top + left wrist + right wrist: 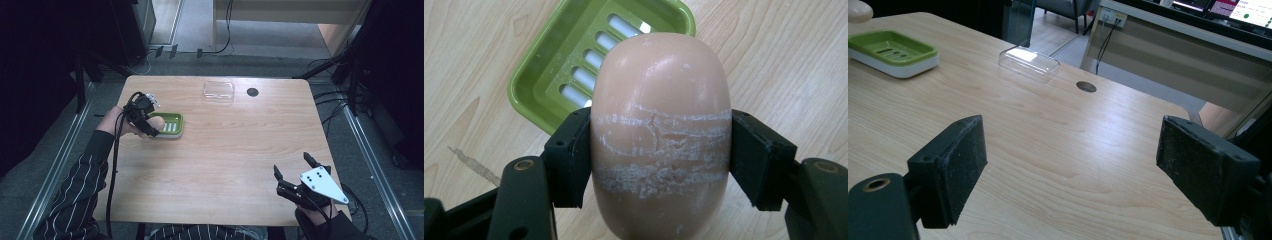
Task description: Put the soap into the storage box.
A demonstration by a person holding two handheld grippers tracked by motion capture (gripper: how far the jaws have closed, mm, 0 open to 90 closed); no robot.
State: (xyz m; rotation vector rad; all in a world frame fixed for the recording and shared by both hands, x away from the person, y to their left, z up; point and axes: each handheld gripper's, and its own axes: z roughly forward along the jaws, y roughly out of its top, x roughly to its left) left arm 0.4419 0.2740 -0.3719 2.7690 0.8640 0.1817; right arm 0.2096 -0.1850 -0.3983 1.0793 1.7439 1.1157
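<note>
Left gripper view shows the left gripper (659,150) pinching a pink soap bar (659,100) between its 2 jaws, held above the near edge of the green soap dish (539,85). Well right of the dish, near the table's (225,160) front edge, the right gripper (295,172) has its jaws spread wide. A clear lid (218,91) lies beyond the dish.

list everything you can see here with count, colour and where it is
soap: 1, pale pink, clamped in the left tool above the near-left edge of the dish
dish: 1, green with a white base, left part of the table
lid: 1, clear, far side of the table near the middle
hole: 1, dark, round, in the tabletop just right of the lid
table: 1, light wood, centre of the high view
left tool: 1, black, over the dish, shut on the soap
right tool: 1, black with a grey plate, near-right corner of the table, jaws wide apart
sleeves: 2, dark; the left one is striped
</note>
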